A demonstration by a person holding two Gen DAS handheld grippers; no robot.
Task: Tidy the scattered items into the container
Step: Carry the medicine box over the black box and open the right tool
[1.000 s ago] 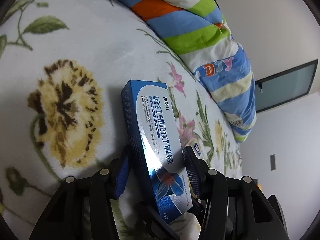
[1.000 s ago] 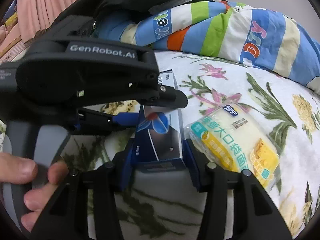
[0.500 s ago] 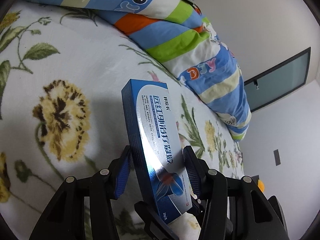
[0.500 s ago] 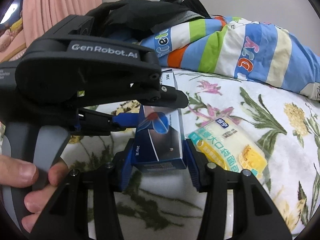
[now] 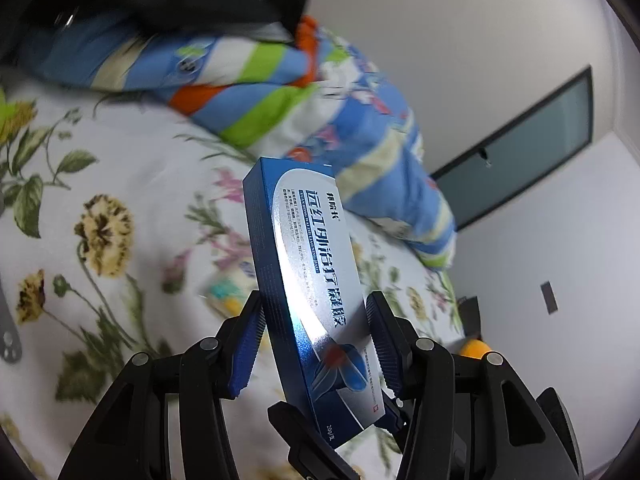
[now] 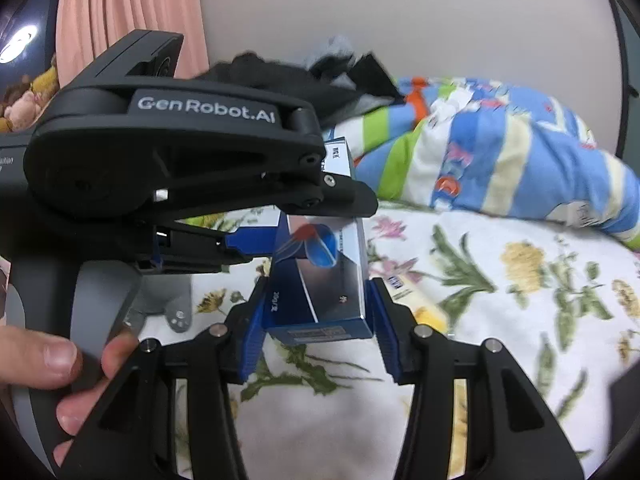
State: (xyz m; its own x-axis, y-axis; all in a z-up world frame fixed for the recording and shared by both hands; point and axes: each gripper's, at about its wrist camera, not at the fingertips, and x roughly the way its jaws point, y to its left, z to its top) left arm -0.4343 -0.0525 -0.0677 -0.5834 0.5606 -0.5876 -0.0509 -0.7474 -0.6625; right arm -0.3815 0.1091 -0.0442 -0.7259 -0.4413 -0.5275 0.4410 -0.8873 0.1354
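Both the left tongs point(image 5: 316, 340) and right tongs point(image 6: 316, 312) clamp one blue ointment box point(image 5: 304, 280) above the bed point(image 5: 132, 168); a snack packet point(image 6: 416, 300), seemingly, remains; no container visible.

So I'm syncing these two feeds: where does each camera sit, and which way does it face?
Left wrist: on the left gripper, looking along its fingers over the floral bed toward the striped quilt; only its own fingers show.
Right wrist: on the right gripper, facing the quilt and pink curtain; the left gripper and a hand show.
Shared: the blue box, gripped by both.
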